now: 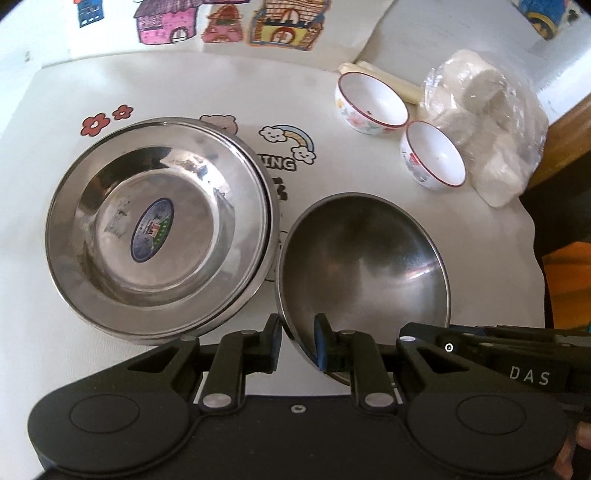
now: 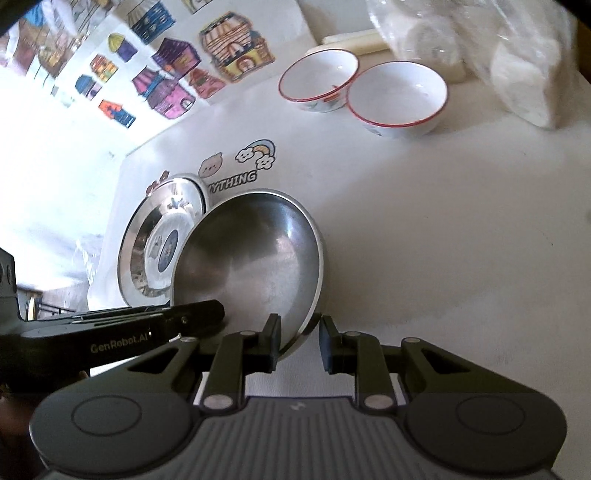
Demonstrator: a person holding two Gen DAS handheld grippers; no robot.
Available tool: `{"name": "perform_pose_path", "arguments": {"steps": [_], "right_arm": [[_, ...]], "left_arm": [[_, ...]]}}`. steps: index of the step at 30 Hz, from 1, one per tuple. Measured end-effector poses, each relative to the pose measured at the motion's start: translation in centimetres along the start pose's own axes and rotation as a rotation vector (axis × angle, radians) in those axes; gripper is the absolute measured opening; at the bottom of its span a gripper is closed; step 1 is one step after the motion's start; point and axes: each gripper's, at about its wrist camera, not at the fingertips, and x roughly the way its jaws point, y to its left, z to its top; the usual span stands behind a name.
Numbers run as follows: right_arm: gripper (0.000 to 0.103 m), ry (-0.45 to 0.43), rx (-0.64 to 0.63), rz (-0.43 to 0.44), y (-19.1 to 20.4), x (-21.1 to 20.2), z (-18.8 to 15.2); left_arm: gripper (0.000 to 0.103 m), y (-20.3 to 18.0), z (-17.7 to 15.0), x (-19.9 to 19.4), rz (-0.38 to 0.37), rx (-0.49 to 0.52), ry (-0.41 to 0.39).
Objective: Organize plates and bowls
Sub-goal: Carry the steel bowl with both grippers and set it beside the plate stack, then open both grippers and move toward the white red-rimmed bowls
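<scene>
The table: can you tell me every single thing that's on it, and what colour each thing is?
Steel plates: a stack, at least two, silver, left side of the table, blue oval sticker inside the top one.
Steel bowl: one, dull silver, right of the plates, tilted, its near rim between both grippers' jaws.
Small bowls: two, white with red rims and flower prints, far right.
Plastic bag: one, clear, white lumps inside, behind the small bowls.
Table cover: one, white with cartoon stickers.
House drawings: several, colourful, far edge.
Left gripper: black, jaws on the bowl's rim.
Right gripper: black, straddling the rim.
</scene>
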Motion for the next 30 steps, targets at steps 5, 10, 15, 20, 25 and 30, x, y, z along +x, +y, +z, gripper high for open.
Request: {"name": "perform_pose_path", "arguments": {"steps": [5, 10, 15, 20, 25, 30], "right_arm": [[0.025, 0.008, -0.015, 0.003, -0.6, -0.1, 0.3], [0.025, 0.011, -0.006, 0.002, -1.3, 0.0, 0.7], [0.025, 0.013, -0.005, 0.011, -1.7, 0.0, 0.9], [0.026, 0.015, -0.008, 0.023, -1.8, 0.1, 0.9], [0.032, 0.008, -0.011, 0.025, -1.9, 0.1, 1.1], [0.037, -0.003, -0.003, 0.035, -2.1, -0.3, 1.0]], "left_arm": [[0.02, -0.6, 0.0, 0.3, 0.011, -0.013, 0.003], [0.02, -1.4, 0.2, 1.0, 0.015, -0.002, 0.006], [0.022, -1.7, 0.4, 1.4, 0.02, 0.0, 0.009], [0.024, -1.8, 0.3, 1.4, 0.025, -0.011, 0.009], [0.027, -1.6, 0.3, 1.4, 0.027, -0.023, 0.008], [0.038, -1.4, 0.3, 1.0, 0.028, -0.035, 0.005]]}}
